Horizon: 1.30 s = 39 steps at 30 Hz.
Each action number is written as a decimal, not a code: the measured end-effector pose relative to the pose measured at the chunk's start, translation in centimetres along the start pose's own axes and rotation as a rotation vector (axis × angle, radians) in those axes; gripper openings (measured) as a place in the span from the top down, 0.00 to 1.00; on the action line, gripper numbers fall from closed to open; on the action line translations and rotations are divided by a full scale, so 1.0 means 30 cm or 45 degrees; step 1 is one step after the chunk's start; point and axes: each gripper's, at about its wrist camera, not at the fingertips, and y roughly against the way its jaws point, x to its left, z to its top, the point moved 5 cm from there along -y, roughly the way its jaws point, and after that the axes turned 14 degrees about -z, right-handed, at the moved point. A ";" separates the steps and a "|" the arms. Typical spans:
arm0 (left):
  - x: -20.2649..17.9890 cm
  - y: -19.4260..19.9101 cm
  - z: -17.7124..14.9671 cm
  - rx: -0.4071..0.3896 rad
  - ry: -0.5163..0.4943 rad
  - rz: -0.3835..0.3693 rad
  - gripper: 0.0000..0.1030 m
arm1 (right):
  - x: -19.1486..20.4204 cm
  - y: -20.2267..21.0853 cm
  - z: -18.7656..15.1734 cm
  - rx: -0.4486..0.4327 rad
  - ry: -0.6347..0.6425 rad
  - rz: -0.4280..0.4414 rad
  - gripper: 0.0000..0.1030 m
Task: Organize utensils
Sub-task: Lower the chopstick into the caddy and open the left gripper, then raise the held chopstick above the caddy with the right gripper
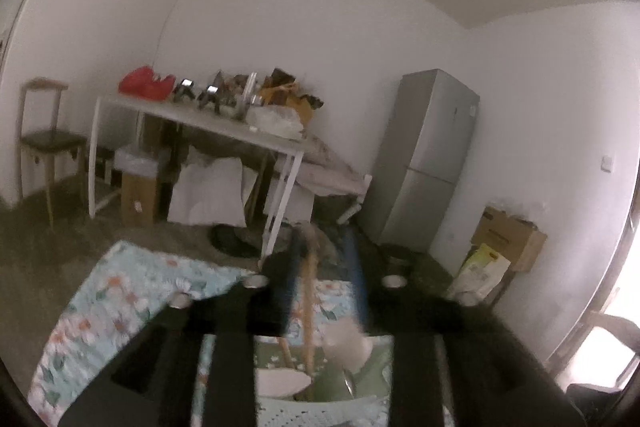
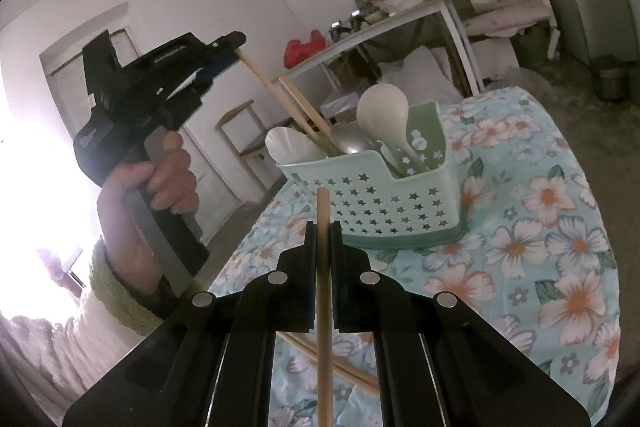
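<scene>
Item: green star-punched caddy (image 2: 384,203), on the floral-clothed counter (image 2: 540,227), holding spoons and chopsticks.
Step, as judged: loading chopsticks.
Left gripper (image 2: 236,45): jaws parted in its own view, a chopstick (image 1: 308,291) between them, slanting into the caddy; apparently let go.
Right gripper (image 2: 322,227): clamped on one chopstick (image 2: 323,267).
Next: carry it above the caddy, tip down, release.

Caddy (image 2: 372,203) on floral-clothed table (image 2: 540,227).

Lived-in home room, fridge (image 1: 426,163), cluttered white table (image 1: 192,117), wooden chair (image 1: 44,143), floral tablecloth (image 2: 540,227)
</scene>
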 end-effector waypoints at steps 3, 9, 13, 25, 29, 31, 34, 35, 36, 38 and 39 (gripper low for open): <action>-0.008 0.019 -0.001 -0.005 -0.003 -0.001 0.61 | -0.001 -0.002 0.000 0.005 -0.003 0.002 0.96; -0.033 0.095 -0.016 0.013 -0.036 0.002 0.42 | 0.006 -0.003 -0.003 0.014 -0.006 0.007 0.96; -0.035 0.160 -0.056 0.066 -0.067 0.023 0.32 | 0.010 -0.001 -0.002 0.011 -0.006 0.007 0.95; 0.064 0.328 -0.302 0.296 -0.024 0.142 0.14 | 0.035 -0.002 0.006 0.012 0.007 0.022 0.96; 0.107 0.357 -0.392 0.372 0.033 0.179 0.12 | 0.043 -0.009 0.003 0.018 0.010 0.023 0.95; 0.119 0.372 -0.431 0.398 0.050 0.199 0.12 | 0.045 -0.012 0.003 0.021 0.009 0.023 0.95; 0.130 0.384 -0.456 0.423 0.048 0.220 0.10 | 0.051 -0.014 0.003 0.023 0.009 0.023 0.95; 0.135 0.389 -0.468 0.431 0.049 0.228 0.10 | 0.054 -0.015 0.002 0.024 0.010 0.024 0.95; 0.139 0.390 -0.473 0.439 0.050 0.234 0.09 | 0.054 -0.016 0.001 0.025 0.011 0.026 0.95; 0.141 0.398 -0.486 0.450 0.051 0.243 0.09 | 0.059 -0.018 0.001 0.025 0.011 0.028 0.95; 0.144 0.402 -0.488 0.454 0.053 0.248 0.09 | 0.061 -0.019 0.000 0.026 0.011 0.029 0.95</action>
